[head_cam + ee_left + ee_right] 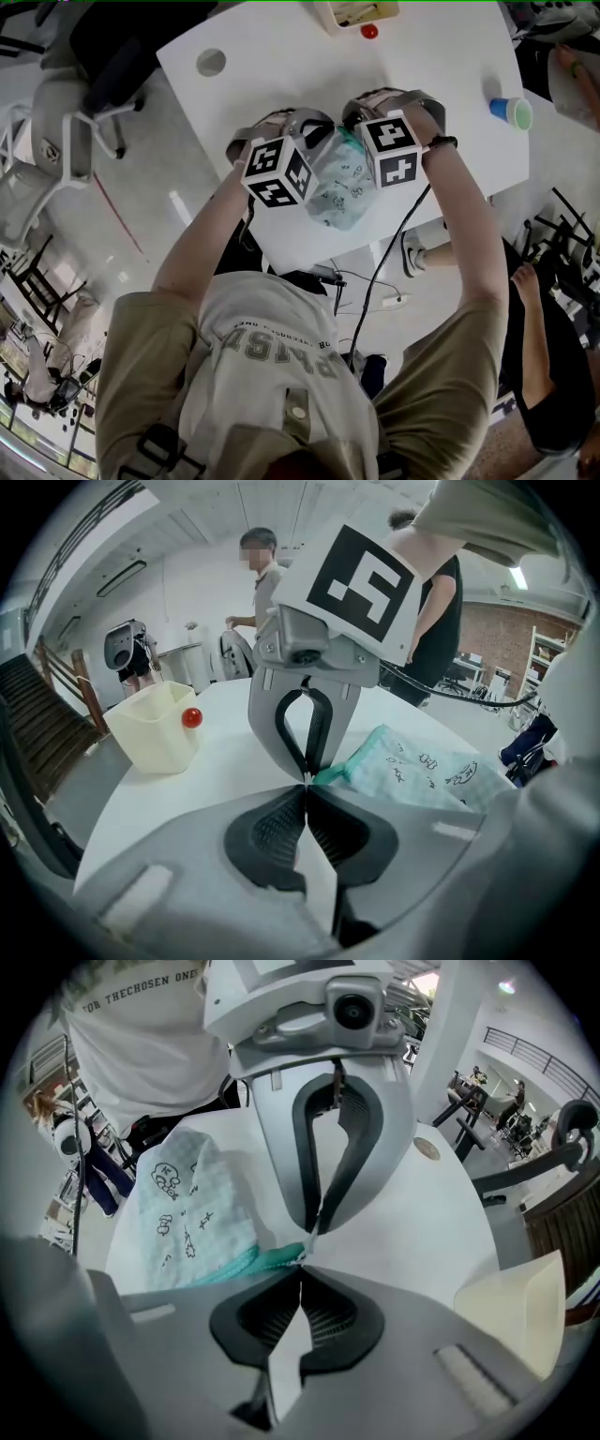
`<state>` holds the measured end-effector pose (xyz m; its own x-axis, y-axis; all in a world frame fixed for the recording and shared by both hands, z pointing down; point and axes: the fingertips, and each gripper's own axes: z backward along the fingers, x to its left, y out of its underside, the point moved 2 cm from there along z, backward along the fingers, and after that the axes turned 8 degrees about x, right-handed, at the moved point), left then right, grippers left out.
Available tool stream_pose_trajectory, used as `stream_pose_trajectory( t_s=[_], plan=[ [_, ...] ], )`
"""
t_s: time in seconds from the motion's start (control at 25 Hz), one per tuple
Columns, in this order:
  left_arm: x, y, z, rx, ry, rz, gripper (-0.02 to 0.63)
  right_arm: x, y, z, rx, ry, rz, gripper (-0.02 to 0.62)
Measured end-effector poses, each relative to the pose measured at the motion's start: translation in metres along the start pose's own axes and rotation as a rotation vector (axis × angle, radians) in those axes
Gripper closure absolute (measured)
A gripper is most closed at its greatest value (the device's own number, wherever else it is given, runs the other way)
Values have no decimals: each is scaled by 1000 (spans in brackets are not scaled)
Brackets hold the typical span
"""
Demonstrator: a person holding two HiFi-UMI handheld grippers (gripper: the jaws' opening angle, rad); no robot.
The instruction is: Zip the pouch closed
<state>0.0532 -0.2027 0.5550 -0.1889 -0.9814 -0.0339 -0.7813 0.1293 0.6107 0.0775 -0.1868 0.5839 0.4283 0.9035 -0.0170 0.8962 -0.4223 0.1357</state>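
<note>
- Your left gripper [307, 782] is clenched. Its tips meet on the teal corner of the pouch [422, 771], and no gap shows between the pads.
- Your right gripper [302, 1265] is also clenched, tip to tip with the left one. It bites at the end of the teal zip band [239, 1265]. A small pale sliver shows at the tips. It may be the zip pull, but I cannot confirm that.
- The pouch lies flat on the white table [441, 56] between your two grippers, in the half of the table nearer you.
- Both sets of jaws sit at the pouch's far end, and its body extends from there back toward you.
- In the right gripper view the zip band runs leftward from the jaws. In the left gripper view the pouch body runs off to the right.
- Both hands are equally near the zip's end, so reach does not decide which one moves.
- Judgement: the zip looks unclosed along most of its length. The coming move is a draw along the band's long axis by the right gripper, with the left anchoring the corner.
- Risk, as a judgement: if the right jaws hold fabric rather than the pull, the pouch will bunch up instead of zipping.
</note>
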Motion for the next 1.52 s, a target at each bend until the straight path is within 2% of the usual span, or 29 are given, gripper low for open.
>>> stream_pose_trajectory(
  t_s=[0.76,1.52],
  plan=[
    [-6,-2,3,2,6,-17,591,7,7,-2,41,19,-58,594],
    [-10,-2,2,-2,2,-21,591,16,12,-3,84,38,-66,594]
  ],
)
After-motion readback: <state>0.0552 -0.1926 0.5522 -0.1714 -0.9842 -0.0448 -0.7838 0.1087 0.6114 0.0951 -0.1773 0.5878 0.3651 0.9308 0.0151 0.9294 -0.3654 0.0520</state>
